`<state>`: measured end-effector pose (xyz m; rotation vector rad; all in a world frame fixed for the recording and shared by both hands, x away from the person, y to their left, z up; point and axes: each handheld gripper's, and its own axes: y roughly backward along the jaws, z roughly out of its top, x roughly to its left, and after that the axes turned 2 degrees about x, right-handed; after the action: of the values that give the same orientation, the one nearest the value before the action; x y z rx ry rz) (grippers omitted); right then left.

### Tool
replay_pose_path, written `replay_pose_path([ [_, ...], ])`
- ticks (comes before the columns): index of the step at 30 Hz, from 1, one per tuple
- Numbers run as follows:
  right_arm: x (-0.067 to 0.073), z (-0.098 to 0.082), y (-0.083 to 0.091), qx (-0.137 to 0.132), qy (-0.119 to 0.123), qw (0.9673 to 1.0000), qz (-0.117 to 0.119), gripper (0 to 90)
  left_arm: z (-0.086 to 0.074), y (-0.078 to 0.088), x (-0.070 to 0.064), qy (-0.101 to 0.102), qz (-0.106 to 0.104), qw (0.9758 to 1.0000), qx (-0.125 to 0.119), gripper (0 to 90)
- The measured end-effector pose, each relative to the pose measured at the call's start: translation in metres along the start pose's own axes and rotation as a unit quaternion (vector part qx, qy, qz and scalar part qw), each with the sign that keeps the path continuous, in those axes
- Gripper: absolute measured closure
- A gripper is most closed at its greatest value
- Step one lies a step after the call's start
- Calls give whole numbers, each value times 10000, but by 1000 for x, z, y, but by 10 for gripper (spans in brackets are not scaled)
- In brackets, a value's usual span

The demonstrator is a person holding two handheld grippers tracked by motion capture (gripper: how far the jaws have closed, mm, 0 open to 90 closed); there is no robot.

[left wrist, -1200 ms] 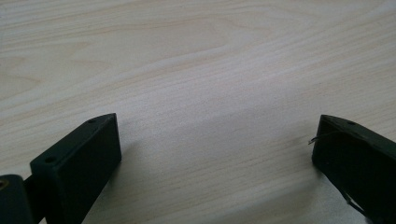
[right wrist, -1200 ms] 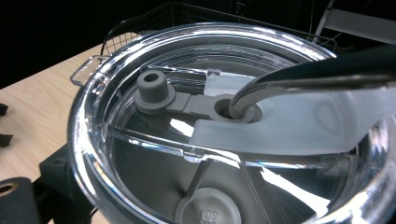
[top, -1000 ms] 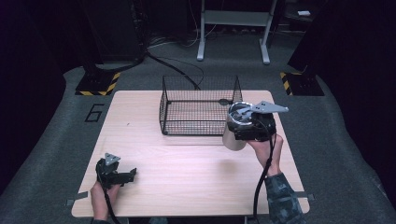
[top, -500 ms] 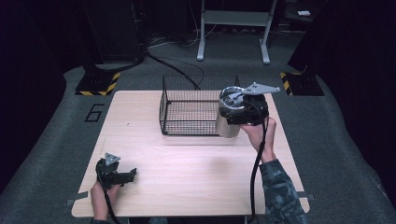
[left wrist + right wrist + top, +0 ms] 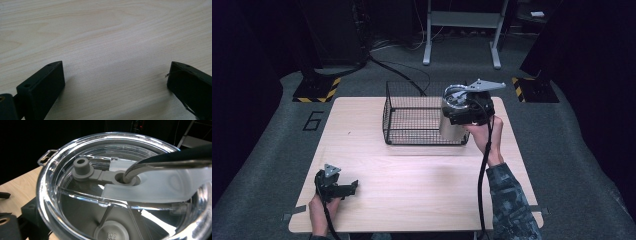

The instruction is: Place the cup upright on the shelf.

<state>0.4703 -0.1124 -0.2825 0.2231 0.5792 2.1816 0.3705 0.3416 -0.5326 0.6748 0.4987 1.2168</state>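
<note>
Tumbler (image 5: pixel 454 117) has moved up and toward 11 o'clock, from the open table onto the basket's (image 5: pixel 412 120) right wall. Right gripper (image 5: pixel 467 111) clamps it at table 1 o'clock, clear lid (image 5: pixel 105 182) and metal straw (image 5: pixel 160 163) on top. Likely next: drop into basket. Left gripper (image 5: pixel 343 189) idles at 7 o'clock on the table (image 5: pixel 105 37), jaws wide, empty.

From my console I saw a pale wooden table (image 5: pixel 412 200) standing on a grey floor (image 5: pixel 272 165) marked with the numeral 6 (image 5: pixel 313 120). Yellow-and-black striped bases (image 5: pixel 317 90) sat beyond it, beside a grey metal stand (image 5: pixel 462 30). Black cables (image 5: pixel 397 72) crossed the floor; the surroundings lay dark.
</note>
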Motion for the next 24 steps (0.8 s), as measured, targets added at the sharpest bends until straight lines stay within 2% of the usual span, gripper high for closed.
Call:
replay_pose_path([
  [16,-1,20,-17,98,-21,9999,-20,37,0,0,0,-1,-1,10000,0,12],
  [24,-4,27,-23,140,43,9999,-65,37,0,0,0,3,-1,10000,-7,13],
])
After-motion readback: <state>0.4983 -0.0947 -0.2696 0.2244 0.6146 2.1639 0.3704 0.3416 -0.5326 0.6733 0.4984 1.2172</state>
